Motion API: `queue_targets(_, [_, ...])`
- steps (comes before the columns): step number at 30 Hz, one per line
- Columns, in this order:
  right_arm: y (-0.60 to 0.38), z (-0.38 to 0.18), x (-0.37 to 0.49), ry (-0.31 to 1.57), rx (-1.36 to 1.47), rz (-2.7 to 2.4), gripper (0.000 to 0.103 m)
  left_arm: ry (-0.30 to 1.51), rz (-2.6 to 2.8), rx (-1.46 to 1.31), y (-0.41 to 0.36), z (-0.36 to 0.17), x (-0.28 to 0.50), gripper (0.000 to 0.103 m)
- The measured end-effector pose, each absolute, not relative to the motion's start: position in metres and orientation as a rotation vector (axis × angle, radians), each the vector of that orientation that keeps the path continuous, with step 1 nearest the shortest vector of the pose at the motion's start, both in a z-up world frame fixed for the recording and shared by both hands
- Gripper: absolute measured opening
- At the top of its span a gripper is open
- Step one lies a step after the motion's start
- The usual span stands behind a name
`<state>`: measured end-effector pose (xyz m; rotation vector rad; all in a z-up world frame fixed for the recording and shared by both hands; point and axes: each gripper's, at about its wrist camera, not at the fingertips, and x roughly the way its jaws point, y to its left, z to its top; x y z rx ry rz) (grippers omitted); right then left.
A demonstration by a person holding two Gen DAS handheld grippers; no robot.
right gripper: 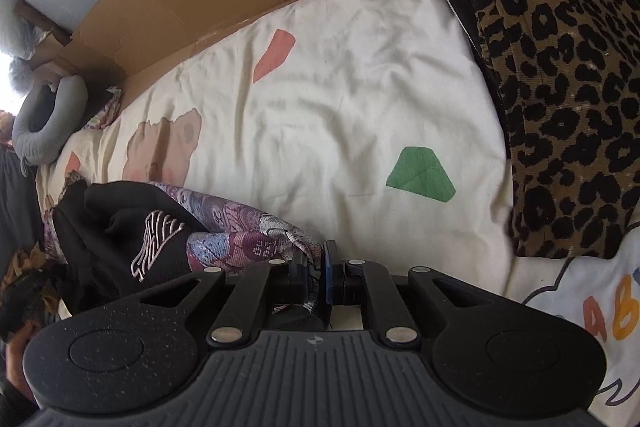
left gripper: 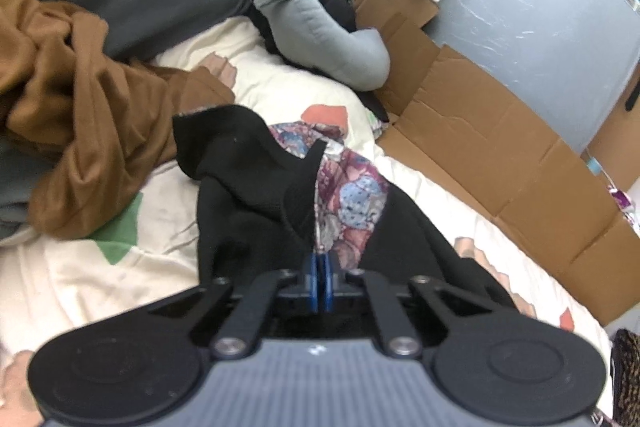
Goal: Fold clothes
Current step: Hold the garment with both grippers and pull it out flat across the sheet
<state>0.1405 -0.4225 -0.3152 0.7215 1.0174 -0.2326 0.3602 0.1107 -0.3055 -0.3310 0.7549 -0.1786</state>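
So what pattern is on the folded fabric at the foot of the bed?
Leopard print, black spots on tan, clearest in the right wrist view.

One black garment (left gripper: 240,195), one brown garment (left gripper: 80,115), one leopard-print cushion (right gripper: 560,87).

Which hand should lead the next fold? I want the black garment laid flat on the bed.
Probably the right. Its tongs grip the garment's patterned hem beside open bedspread. The left tongs are shut where brown clothes crowd that side.

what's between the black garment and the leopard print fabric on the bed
Bare cream bedding with a green patch, seen in the right wrist view between the black garment and leopard print fabric.
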Motion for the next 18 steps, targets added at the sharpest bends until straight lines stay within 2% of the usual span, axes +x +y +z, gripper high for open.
queue_targets(18, [-0.407, -0.27, 0.11, 0.956, 0.704, -0.176, 0.006, 0.815, -0.225, -0.295, 0.129, -0.223, 0.236, 0.003])
